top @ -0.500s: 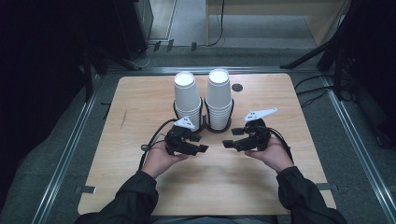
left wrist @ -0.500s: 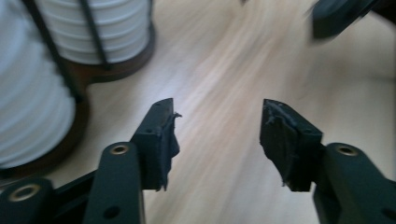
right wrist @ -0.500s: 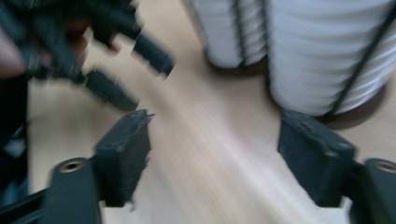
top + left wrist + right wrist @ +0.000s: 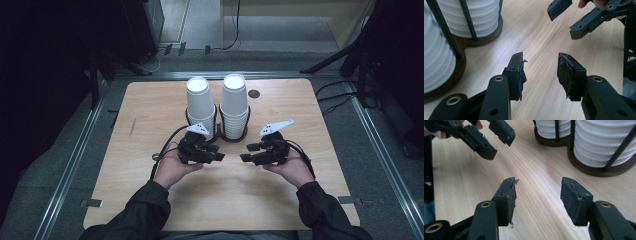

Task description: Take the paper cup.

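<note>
Two stacks of white paper cups stand upside down in a dark wooden double holder (image 4: pixel 233 136) at the table's middle back: a left stack (image 4: pixel 200 102) and a right stack (image 4: pixel 234 102). In front of the holder, my left gripper (image 4: pixel 218 152) and right gripper (image 4: pixel 248 152) face each other low over the wood, both open and empty. The left gripper view has its jaws (image 4: pixel 541 72) apart over bare wood, the cups (image 4: pixel 471 17) at upper left and the right gripper (image 4: pixel 571 17) at upper right. In the right gripper view, its own jaws (image 4: pixel 539 195) are spread, cups (image 4: pixel 604 142) at upper right, the left gripper (image 4: pixel 495 137) at upper left.
The light wooden table (image 4: pixel 150 115) has a small dark round hole (image 4: pixel 254 93) behind the right stack. Metal rails (image 4: pixel 75 165) run along both sides. Cables (image 4: pixel 345 95) lie on the floor at right. Bare wood lies left, right and in front of the grippers.
Both grippers hold nearly the same places in front of the holder; no clear movement shows.
</note>
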{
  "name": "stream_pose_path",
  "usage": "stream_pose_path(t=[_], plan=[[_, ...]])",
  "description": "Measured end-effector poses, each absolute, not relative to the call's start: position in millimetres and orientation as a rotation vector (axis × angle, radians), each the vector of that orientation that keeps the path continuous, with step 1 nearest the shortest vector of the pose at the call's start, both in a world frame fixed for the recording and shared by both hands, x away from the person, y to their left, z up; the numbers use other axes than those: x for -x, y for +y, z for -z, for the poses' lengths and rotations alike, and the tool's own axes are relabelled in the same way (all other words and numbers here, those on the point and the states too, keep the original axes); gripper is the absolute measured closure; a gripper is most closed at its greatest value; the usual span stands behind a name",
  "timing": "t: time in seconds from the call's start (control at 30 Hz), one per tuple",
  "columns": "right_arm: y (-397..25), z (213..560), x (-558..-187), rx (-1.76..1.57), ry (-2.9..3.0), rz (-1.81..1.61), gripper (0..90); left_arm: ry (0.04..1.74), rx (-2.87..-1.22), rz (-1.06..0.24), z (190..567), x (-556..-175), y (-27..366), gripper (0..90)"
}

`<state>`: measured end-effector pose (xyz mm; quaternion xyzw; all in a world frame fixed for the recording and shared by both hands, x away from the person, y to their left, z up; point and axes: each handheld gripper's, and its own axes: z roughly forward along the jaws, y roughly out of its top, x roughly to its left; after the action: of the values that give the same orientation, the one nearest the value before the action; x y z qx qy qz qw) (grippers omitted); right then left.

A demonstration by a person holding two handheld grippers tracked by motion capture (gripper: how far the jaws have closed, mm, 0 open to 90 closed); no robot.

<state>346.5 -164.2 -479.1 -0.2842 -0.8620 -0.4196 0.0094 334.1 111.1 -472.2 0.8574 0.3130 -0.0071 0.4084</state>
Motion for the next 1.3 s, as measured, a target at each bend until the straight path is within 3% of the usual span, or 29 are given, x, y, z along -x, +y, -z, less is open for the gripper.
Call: stream_pose_path(t=[0.7, 0.87, 0.97, 1.3], plan=[[-178.2, 472.6, -347.1, 0.989, -2.636, 1.302, 46.7, 0.787, -2.155, -0.082, 469.2, -338.4, 113.8, 61.5], [-179.5, 472.8, -348.3, 1.007, -2.640, 1.263, 45.4, 0.788, -2.154, -0.086, 467.1, -338.7, 115.3, 67.5], [-183.3, 470.1, -347.2, 1.023, -2.674, 1.272, 42.6, 0.823, -2.157, -0.082, 465.5, -337.5, 116.7, 83.0], [-189.1, 445.7, -356.2, 1.037, -2.713, 1.314, 39.5, 0.886, -2.133, -0.097, 458.5, -346.3, 113.5, 89.1]])
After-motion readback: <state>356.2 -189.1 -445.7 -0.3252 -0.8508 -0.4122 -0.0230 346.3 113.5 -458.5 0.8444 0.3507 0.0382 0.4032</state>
